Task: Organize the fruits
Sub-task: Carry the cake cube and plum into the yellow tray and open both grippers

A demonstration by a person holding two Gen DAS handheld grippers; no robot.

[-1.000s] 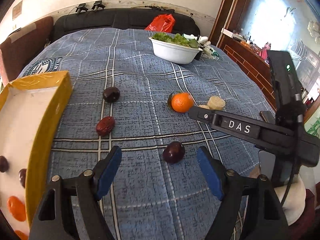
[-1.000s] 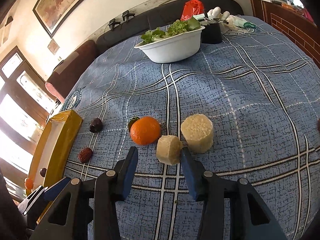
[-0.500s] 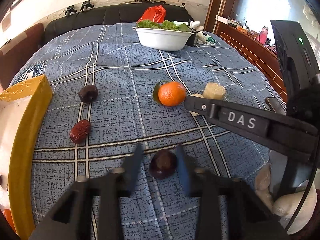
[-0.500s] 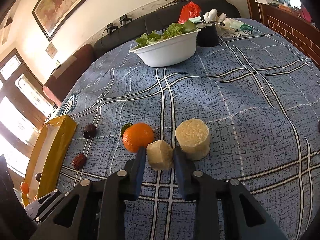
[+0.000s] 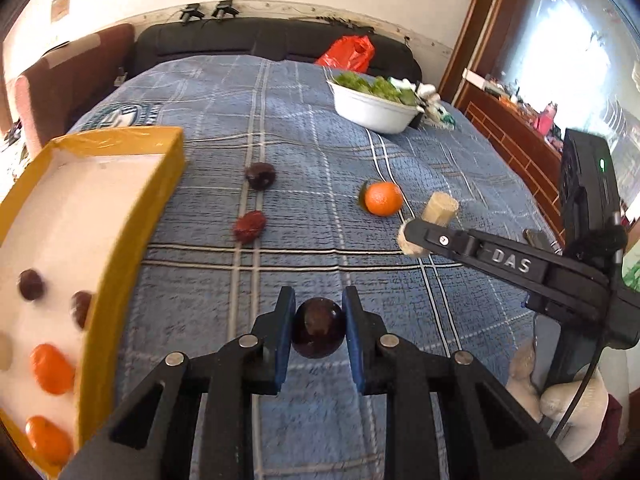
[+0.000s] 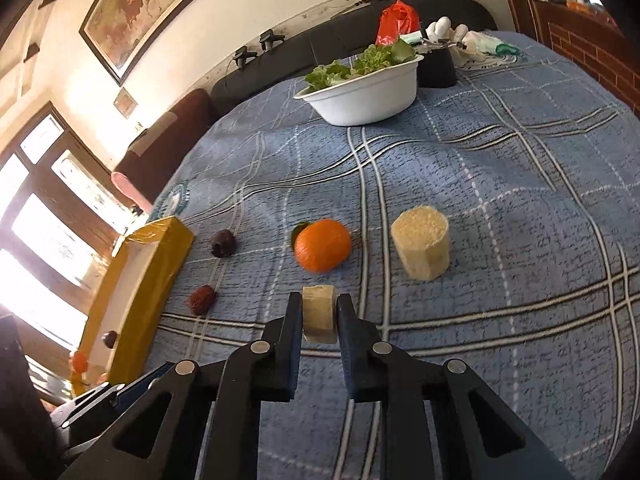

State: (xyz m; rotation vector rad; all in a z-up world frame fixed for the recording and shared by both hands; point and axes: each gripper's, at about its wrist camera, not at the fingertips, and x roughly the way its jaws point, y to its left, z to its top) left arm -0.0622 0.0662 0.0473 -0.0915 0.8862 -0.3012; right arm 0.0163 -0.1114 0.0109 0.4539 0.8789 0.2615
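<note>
My left gripper (image 5: pixel 319 330) is shut on a dark round plum (image 5: pixel 319 333), held just above the blue plaid cloth. My right gripper (image 6: pixel 319 314) is shut on a pale cut fruit chunk (image 6: pixel 319 312), also lifted off the cloth. On the cloth lie an orange (image 6: pixel 322 245), a second pale chunk (image 6: pixel 421 247), a dark plum (image 6: pixel 223 243) and a red date (image 6: pixel 202 299). The yellow tray (image 5: pixel 132 216) at my left holds several small fruits. The right gripper arm also shows in the left wrist view (image 5: pixel 504 258).
A white bowl of greens (image 6: pixel 366 90) stands at the far side of the table, with a red bag (image 6: pixel 398 20), gloves and a dark cup behind it. A dark sofa runs along the far edge. A brick ledge is on the right.
Both grippers have closed: the left on the dark plum, the right on the pale chunk. Both pieces are now lifted off the cloth.
</note>
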